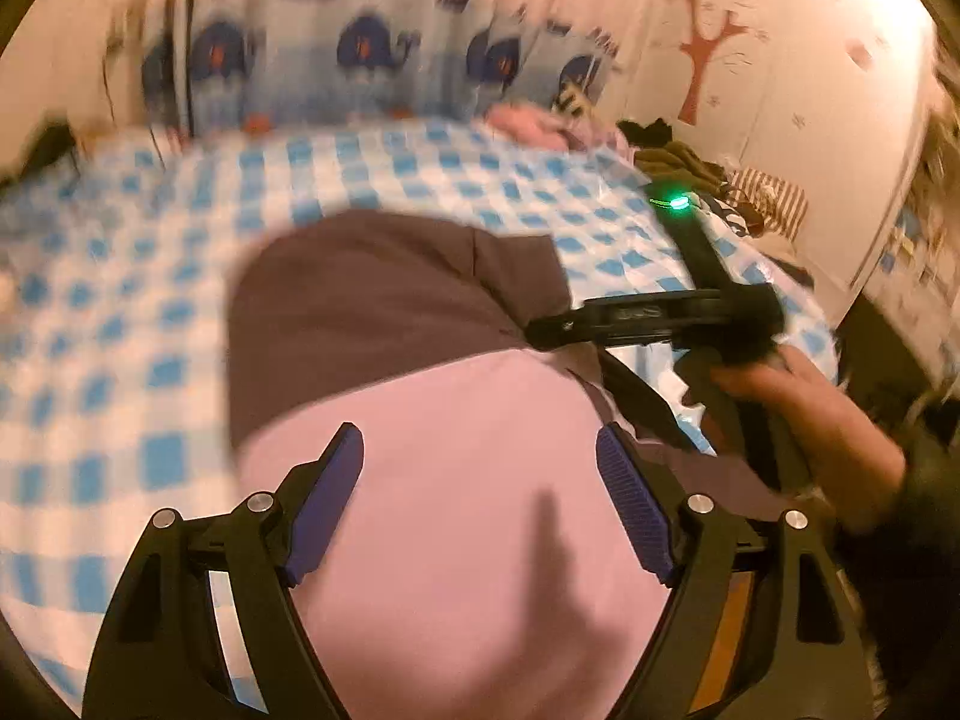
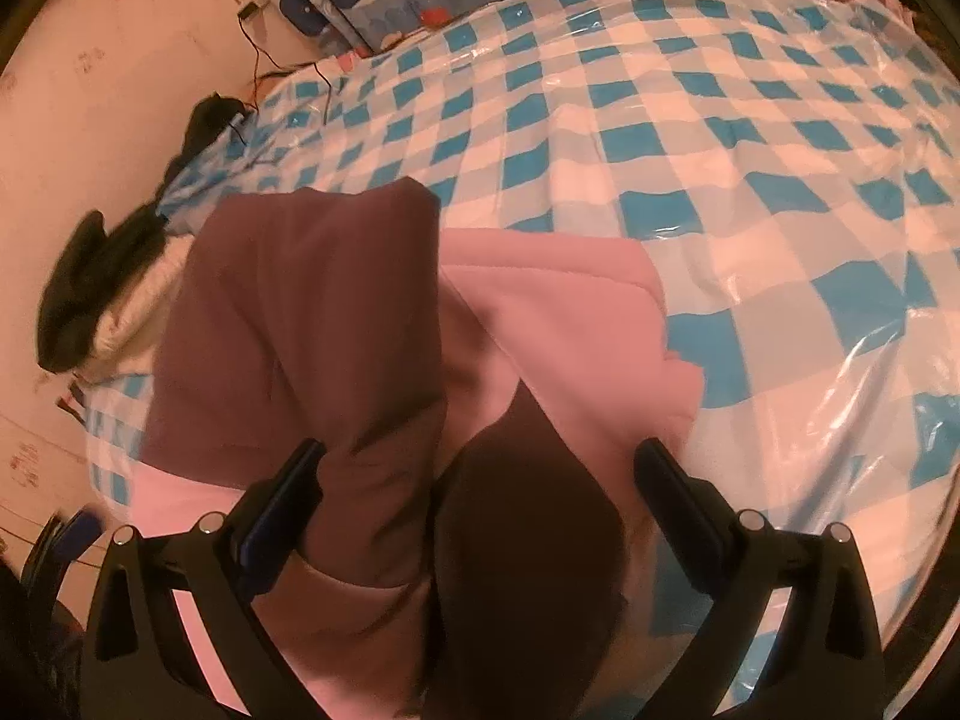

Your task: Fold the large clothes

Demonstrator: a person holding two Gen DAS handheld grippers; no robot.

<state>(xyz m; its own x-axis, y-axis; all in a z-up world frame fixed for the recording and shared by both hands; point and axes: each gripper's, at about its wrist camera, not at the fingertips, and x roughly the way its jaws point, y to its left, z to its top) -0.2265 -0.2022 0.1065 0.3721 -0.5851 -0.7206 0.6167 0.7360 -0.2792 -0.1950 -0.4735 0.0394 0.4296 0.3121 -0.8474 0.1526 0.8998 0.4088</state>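
On the checked bed cover (image 2: 690,138): one pink-and-brown garment (image 2: 336,312), partly folded, brown sleeves laid across pink body; further folds judged outstanding. Left gripper (image 1: 480,498): jaws apart, empty, above it. Right gripper (image 2: 480,516): likewise spread, gripping nothing.

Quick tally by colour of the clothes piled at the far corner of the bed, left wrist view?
Blurred, so approximate:
Pink: 1, pink heap
Black: 1, black garment
Olive: 1, olive garment
Striped: 1, striped garment
Total: 4
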